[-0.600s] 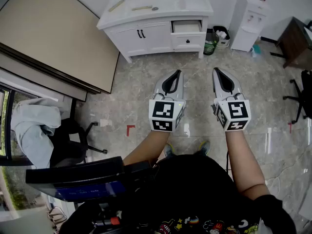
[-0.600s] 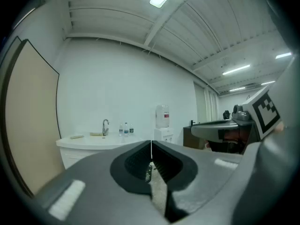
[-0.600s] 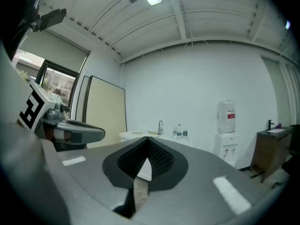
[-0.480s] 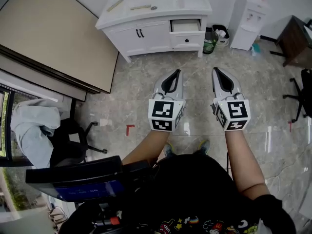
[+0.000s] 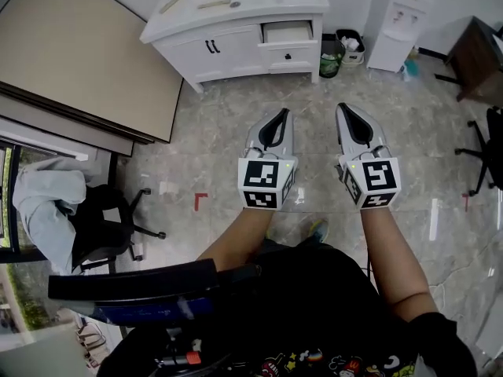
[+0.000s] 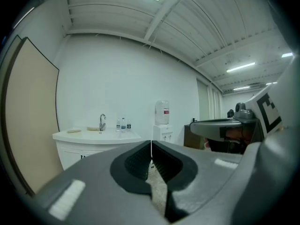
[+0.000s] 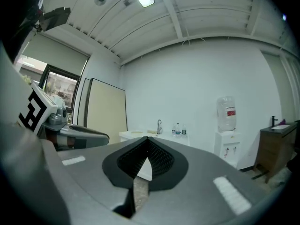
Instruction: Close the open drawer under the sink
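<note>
The white sink cabinet (image 5: 236, 30) stands against the far wall, well ahead of both grippers. Its top right drawer (image 5: 287, 31) is pulled out; the drawer below it is closed. My left gripper (image 5: 285, 113) and right gripper (image 5: 340, 107) are held side by side over the tiled floor, pointing toward the cabinet. Both are shut with nothing in them. The left gripper view shows the jaws (image 6: 151, 142) meeting, with the cabinet top (image 6: 93, 137) and faucet (image 6: 101, 122) far behind. In the right gripper view the jaws (image 7: 147, 138) also meet, and the faucet (image 7: 159, 125) shows beyond.
A water dispenser (image 5: 397, 22) and a small bin (image 5: 332, 53) stand right of the cabinet. A large beige board (image 5: 86, 61) leans at the left, with an office chair (image 5: 102, 218) under draped cloth nearby. A dark desk (image 5: 479, 57) and another chair (image 5: 491, 151) sit at the right.
The cabinet has shifted up and left in the head view as the person steps forward. Both grippers remain shut and side by side.
</note>
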Demonstrator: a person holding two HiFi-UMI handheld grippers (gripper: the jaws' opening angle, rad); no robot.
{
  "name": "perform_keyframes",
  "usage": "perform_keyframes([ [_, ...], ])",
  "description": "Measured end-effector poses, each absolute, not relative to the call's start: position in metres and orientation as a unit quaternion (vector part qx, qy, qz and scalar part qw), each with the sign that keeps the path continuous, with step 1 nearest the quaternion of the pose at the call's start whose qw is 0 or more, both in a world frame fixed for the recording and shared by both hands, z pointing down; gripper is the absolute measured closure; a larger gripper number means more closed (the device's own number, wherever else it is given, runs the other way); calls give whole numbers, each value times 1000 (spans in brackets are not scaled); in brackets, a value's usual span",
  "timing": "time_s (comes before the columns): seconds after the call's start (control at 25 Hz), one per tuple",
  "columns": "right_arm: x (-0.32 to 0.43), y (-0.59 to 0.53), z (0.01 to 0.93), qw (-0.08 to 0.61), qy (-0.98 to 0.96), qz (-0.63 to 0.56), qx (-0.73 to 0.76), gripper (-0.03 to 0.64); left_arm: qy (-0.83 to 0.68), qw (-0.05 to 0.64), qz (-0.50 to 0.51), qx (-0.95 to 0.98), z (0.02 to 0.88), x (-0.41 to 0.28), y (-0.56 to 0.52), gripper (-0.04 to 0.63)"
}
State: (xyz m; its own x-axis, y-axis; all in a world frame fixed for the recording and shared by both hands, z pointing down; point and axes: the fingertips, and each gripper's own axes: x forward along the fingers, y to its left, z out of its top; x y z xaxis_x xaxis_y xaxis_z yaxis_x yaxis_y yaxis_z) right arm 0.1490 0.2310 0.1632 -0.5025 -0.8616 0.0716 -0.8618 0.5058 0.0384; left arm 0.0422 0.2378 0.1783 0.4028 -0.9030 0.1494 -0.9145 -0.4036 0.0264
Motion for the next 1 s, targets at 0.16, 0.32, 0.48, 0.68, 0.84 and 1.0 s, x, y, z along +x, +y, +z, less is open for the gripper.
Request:
perform_keyframes([
  [0.16, 160, 210, 178, 45, -875, 3, 481, 592, -557, 57, 61, 826, 191, 56, 222, 588],
  [0.32, 156, 180, 195, 43, -875, 22, 481, 592, -561, 57, 76, 822, 202, 49, 201, 588],
  [0.48, 138, 126, 216, 50, -872, 34, 486, 592, -558, 75, 83, 822, 226, 26, 148, 588],
  [0.68, 108, 26, 240, 72, -862, 29, 501, 593, -553, 43, 73, 829, 250, -7, 36, 588],
  [0.84, 106, -50, 253, 82, -838, 37, 539, 594, -522, 46, 78, 848, 274, -11, -47, 588],
  [1.0, 91, -120, 290, 97, -830, 44, 548, 594, -512, 65, 91, 852, 318, -18, -121, 588],
])
